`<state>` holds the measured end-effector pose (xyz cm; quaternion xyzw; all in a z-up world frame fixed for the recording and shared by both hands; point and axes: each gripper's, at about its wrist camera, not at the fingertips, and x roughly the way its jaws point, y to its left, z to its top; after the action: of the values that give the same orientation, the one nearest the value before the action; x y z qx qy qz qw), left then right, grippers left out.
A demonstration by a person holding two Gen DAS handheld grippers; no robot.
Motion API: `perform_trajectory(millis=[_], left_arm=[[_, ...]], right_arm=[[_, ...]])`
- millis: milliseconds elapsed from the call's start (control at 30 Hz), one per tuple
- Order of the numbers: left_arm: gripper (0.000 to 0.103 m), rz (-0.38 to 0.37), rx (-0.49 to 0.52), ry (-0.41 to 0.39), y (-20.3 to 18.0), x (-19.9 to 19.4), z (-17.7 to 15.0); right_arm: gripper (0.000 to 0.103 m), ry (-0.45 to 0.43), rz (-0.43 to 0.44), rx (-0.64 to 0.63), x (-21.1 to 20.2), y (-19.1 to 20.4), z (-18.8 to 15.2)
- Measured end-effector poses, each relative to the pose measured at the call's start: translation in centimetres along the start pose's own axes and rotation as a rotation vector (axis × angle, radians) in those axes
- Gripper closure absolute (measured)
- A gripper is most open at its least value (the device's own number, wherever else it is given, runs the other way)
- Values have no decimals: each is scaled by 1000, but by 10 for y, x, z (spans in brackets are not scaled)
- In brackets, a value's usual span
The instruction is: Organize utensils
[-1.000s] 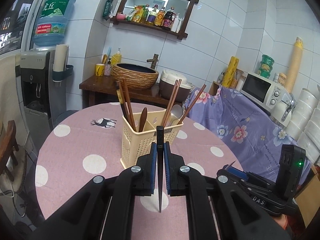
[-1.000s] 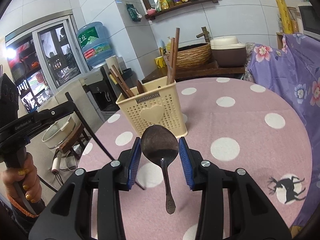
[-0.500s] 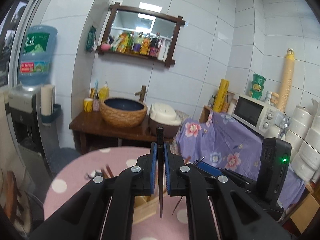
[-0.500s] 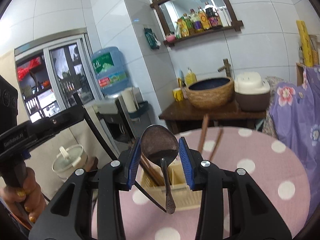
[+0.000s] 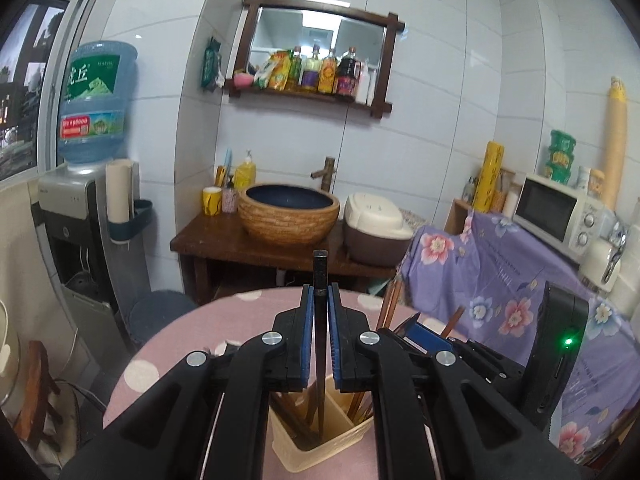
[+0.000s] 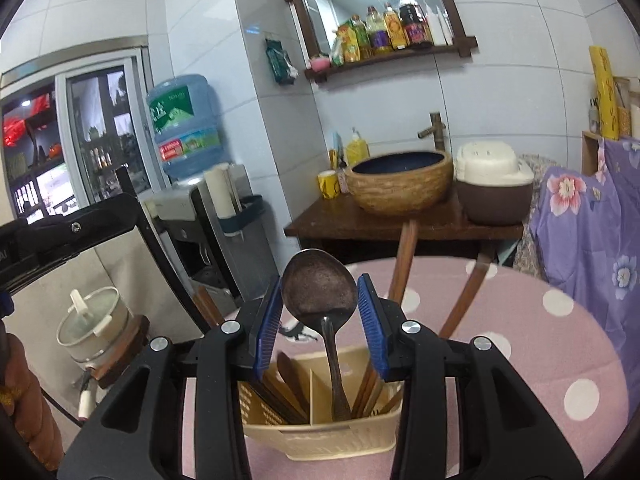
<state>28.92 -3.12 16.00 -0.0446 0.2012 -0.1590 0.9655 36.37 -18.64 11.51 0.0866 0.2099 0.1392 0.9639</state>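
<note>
My left gripper point(image 5: 320, 300) is shut on a dark chopstick point(image 5: 320, 280), held upright with its lower tip inside the cream utensil basket point(image 5: 320, 452) below. My right gripper point(image 6: 319, 300) is shut on a dark metal spoon point(image 6: 319, 286), bowl up, its handle reaching down into the right compartment of the basket point(image 6: 320, 440). Several brown chopsticks point(image 6: 404, 256) stand in the basket's compartments. The basket sits on a round table with a pink dotted cloth point(image 6: 540, 340).
Behind the table stand a wooden washstand with a woven basin point(image 5: 288, 212), a rice cooker point(image 5: 376, 224) and a water dispenser point(image 5: 80, 208). A purple floral cloth point(image 5: 500, 280) covers furniture at the right, under a microwave point(image 5: 560, 212). A lidded pot point(image 6: 94, 320) sits low left.
Both grippers have risen from in front of the basket to above it and lowered their utensils' lower ends into it. The basket now lies beneath the fingers.
</note>
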Motion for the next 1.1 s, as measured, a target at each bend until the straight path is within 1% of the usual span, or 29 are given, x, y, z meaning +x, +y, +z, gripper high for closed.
perform_trajectory(millis=[100,300,367,467,600,667,700,733,767,800,833,867,900,933,1000,1033,1100], left_arm=[[95,-2,-2,41,3,11,-18],[95,-6,-16,134,10,34,-52],[95,3,-22,136,12,35,-56],[95,-6,-31,142,14,35,-59],[95,3,-14,114,11,26,-59],[95,8,-10,96,9,18,-60],[92,8,-8,90,7,15,-60],[83,9,-7,80,7,10,-62],[75,14,-4,61,6,1,-63],[54,21,3,38,5,-8,-66],[35,31,10,14,4,-15,-69],[28,44,20,-14,3,-25,-73],[18,59,34,-44,1,-36,-79],[10,62,48,-63,0,-45,-87],[5,45,62,-75,-1,-58,-102],[5,37,62,-71,0,-63,-109],[5,26,55,-49,2,-71,-127]], right_arm=[[64,13,-25,-23,4,0,-22],[64,48,-52,-58,10,2,-46],[64,58,-62,-57,13,0,-51],[64,64,-67,-49,15,-4,-56],[64,51,-56,-53,9,-5,-57],[60,44,-57,-59,4,-4,-58],[52,40,-60,-61,0,-4,-58],[46,29,-60,-62,-7,-3,-59],[45,14,-61,-67,-15,-3,-61],[43,4,-63,-75,-23,-2,-64],[31,-6,-67,-88,-34,-1,-67],[23,-12,-67,-97,-42,0,-71],[9,-14,-64,-100,-54,0,-77],[6,-11,-53,-92,-66,-2,-84],[6,-2,-15,-72,-89,-6,-98],[6,4,-11,-68,-97,-8,-105],[6,15,-40,-61,-112,-14,-122]])
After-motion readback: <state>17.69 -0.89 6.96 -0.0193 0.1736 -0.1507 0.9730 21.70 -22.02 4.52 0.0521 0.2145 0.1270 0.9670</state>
